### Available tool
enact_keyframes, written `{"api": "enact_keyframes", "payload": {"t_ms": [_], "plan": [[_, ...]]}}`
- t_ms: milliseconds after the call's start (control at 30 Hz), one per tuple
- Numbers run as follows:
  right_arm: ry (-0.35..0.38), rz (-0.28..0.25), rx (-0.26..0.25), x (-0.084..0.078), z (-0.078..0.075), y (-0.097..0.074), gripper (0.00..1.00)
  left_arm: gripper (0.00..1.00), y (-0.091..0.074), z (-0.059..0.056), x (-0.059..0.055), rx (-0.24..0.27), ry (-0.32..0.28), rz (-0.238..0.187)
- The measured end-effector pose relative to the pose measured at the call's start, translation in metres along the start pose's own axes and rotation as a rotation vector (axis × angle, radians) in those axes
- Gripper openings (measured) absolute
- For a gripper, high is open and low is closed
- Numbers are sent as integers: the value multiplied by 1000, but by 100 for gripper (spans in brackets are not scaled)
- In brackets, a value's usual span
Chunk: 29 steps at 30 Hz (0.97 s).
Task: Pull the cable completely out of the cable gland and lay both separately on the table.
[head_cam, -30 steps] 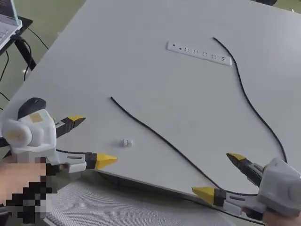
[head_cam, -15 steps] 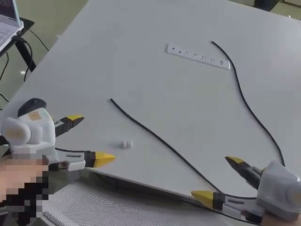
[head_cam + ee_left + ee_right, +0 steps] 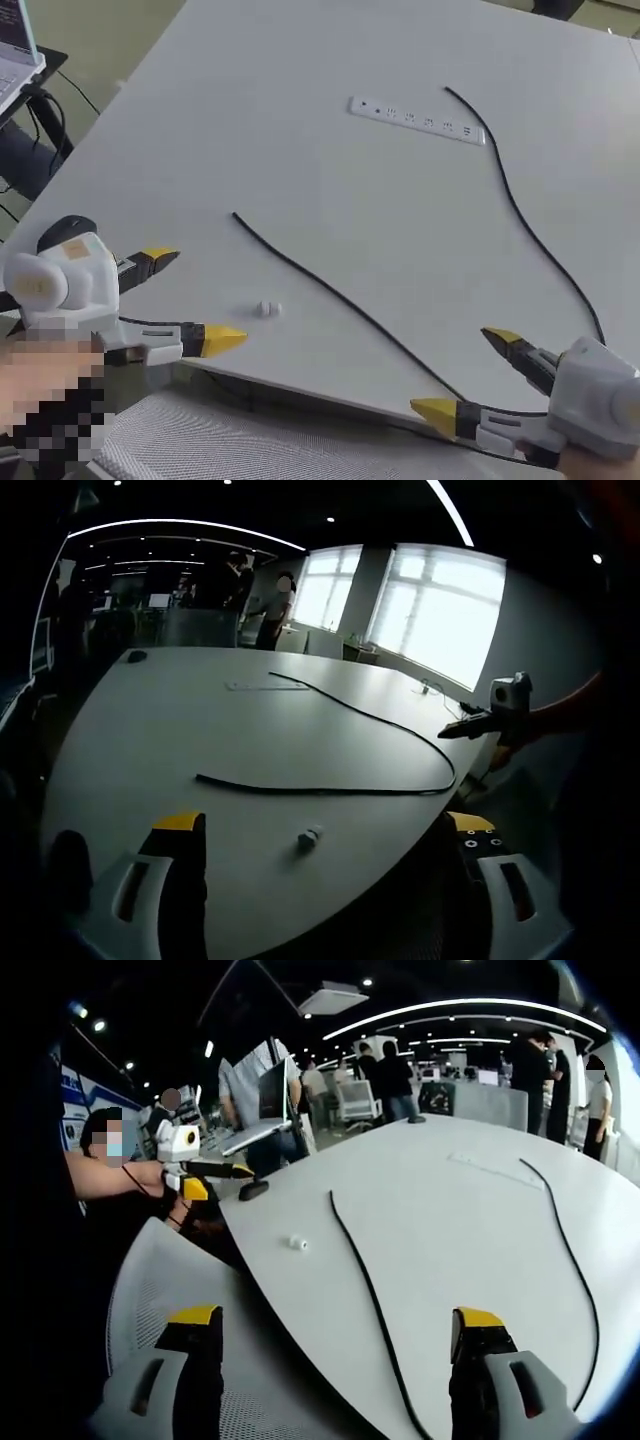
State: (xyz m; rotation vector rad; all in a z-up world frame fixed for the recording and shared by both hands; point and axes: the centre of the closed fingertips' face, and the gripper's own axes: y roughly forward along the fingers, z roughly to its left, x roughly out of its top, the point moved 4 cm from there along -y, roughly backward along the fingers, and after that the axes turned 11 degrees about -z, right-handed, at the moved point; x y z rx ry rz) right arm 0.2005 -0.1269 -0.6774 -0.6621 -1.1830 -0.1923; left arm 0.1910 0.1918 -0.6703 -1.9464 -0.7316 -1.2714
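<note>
The left tool [image 3: 200, 297] and the right tool [image 3: 460, 370] hang just off the near edge of the desk [image 3: 300, 170], jaws spread wide, neither holding anything. Just inside that edge, in front of the left tool, lies the small white cable gland [image 3: 265, 309], apart from the black cable [image 3: 340, 297]. The cable runs from mid-desk to the near edge by the right tool, then sweeps back along the right side to the white power strip [image 3: 417, 119] at the far end. By the look of it, gland and cable are already separated.

The risks sit at the edge. A careless brush from the left tool could roll the gland off the desk, and the right tool could snag the cable's bend and drag it over.

That bend is hidden behind the right tool. The gland is too small to show detail. A laptop [image 3: 15, 40] is cut off beyond the far left edge.
</note>
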Motion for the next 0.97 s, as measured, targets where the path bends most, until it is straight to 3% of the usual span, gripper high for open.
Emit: {"api": "enact_keyframes", "payload": {"t_ms": [967], "plan": [[11, 8, -11, -4, -1, -1, 93, 97, 1, -3, -2, -14, 1, 18]]}}
